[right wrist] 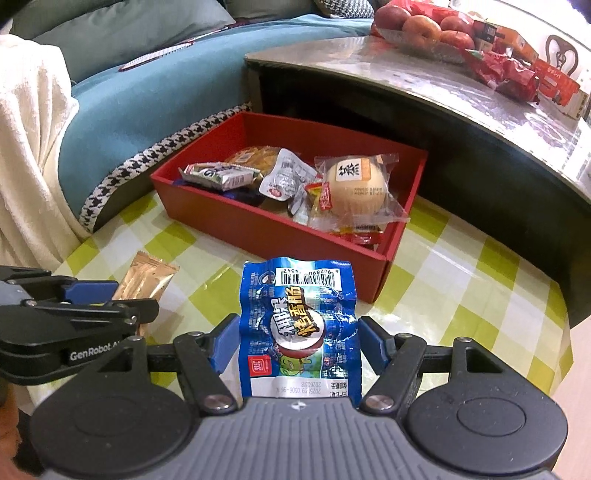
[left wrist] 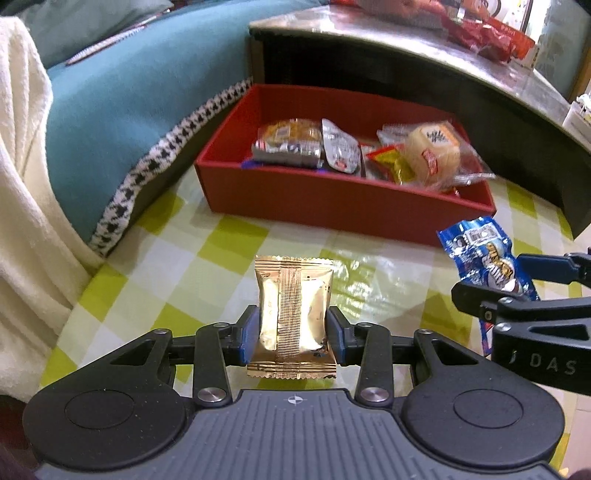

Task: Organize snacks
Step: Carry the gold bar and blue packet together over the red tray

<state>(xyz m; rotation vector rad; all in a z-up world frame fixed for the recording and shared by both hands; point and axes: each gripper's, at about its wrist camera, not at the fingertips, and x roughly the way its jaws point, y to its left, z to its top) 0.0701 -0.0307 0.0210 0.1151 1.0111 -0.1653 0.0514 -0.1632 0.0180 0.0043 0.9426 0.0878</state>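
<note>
My left gripper point(left wrist: 293, 332) is shut on a gold foil snack packet point(left wrist: 293, 314) and holds it above the checked cloth, short of the red box point(left wrist: 332, 199). My right gripper point(right wrist: 297, 341) is shut on a blue snack packet point(right wrist: 297, 325), also short of the red box point(right wrist: 258, 225). The box holds several wrapped snacks, among them a round bun in clear wrap point(right wrist: 356, 188) and a flat cake point(left wrist: 288, 134). Each gripper shows in the other's view: the right one point(left wrist: 491, 291) with the blue packet point(left wrist: 484, 254), the left one point(right wrist: 122, 295) with the gold packet point(right wrist: 147, 277).
The green-and-white checked cloth point(left wrist: 184, 258) covers the low surface under both grippers. A teal sofa cushion point(left wrist: 129, 92) and a white blanket point(left wrist: 22, 184) lie to the left. A dark table point(right wrist: 424, 85) behind the box carries apples point(right wrist: 421, 26) and red packets point(right wrist: 509, 74).
</note>
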